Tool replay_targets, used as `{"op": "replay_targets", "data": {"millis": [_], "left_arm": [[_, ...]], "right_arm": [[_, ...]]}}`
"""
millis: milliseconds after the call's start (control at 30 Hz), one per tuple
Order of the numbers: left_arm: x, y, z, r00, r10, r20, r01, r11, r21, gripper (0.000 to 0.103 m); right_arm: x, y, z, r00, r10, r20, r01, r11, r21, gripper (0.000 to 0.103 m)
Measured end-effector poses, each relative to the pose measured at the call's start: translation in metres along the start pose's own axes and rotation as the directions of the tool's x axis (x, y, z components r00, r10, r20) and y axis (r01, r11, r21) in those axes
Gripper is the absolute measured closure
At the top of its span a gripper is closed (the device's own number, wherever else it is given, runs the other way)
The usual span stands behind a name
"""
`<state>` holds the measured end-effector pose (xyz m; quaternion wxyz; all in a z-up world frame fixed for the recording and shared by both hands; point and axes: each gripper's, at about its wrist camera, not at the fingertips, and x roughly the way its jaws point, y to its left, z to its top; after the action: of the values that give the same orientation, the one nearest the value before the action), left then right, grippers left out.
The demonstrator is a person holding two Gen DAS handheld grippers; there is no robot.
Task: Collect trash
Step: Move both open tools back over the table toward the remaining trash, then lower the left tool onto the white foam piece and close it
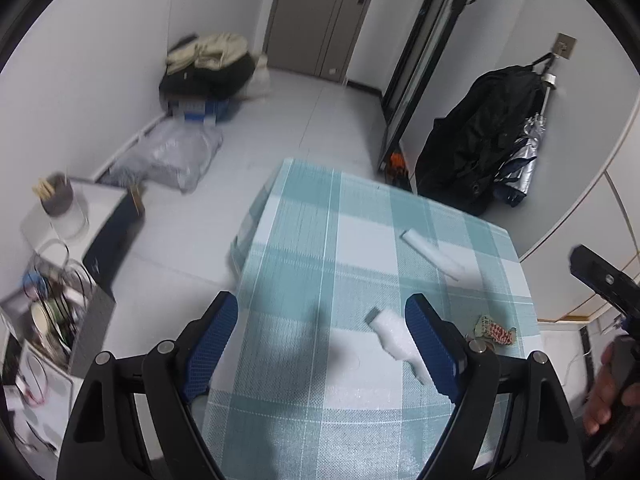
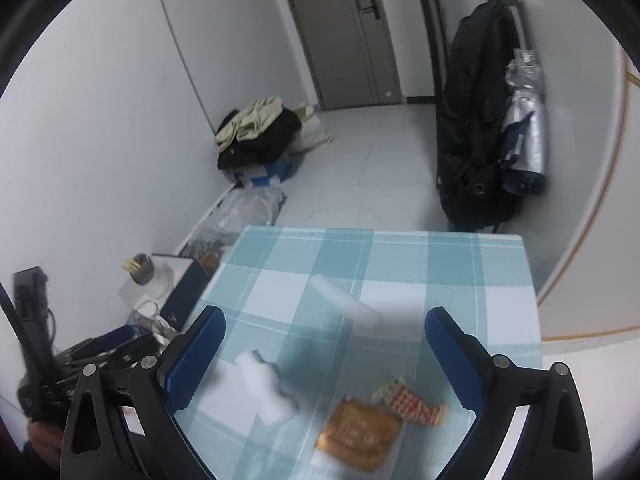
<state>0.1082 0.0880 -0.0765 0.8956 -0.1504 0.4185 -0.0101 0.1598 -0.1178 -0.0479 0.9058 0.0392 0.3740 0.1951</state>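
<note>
Trash lies on a table with a teal checked cloth. A white foam strip rests toward the far side. A crumpled white wrapper lies nearer, just inside the right finger of my open left gripper. A red-and-white patterned wrapper and an orange-brown packet lie between the fingers of my open right gripper, which hovers above them. Neither gripper holds anything.
A black bag and a silver umbrella hang on the right wall. Clothes and bags pile up in the far corner. A low white stand with a cup of sticks and a cluttered bin sit left of the table.
</note>
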Motion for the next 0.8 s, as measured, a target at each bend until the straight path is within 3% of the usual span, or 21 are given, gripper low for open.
{"op": "replay_targets", "data": {"millis": [167,300,433,733,800], "left_arm": [[0.008,-0.005,-0.001,0.999,0.013,-0.031,-0.012,0.999,0.036,0.020],[0.018,-0.009,-0.004,0.998,0.019,-0.064,-0.015,0.998,0.060,0.020],[0.027,-0.010,-0.005,0.995,0.006,-0.097,-0.001,0.999,0.049,0.020],[0.043,-0.012,-0.001,0.991,0.020,-0.130,-0.016,0.999,0.027,0.020],[0.044,-0.010,0.000,0.991,0.014,-0.132,-0.013,1.000,0.011,0.020]], "right_arm": [[0.045,0.006,0.013,0.999,-0.020,-0.048,0.015,0.994,-0.107,0.004],[0.089,0.011,0.016,0.991,-0.020,-0.136,-0.005,0.983,-0.184,0.016],[0.120,0.016,0.015,0.979,-0.004,-0.205,-0.044,0.972,-0.229,0.020],[0.153,0.023,0.017,0.963,0.016,-0.270,-0.088,0.963,-0.256,0.029],[0.158,0.024,0.017,0.960,0.018,-0.281,-0.093,0.962,-0.256,0.037]]}}
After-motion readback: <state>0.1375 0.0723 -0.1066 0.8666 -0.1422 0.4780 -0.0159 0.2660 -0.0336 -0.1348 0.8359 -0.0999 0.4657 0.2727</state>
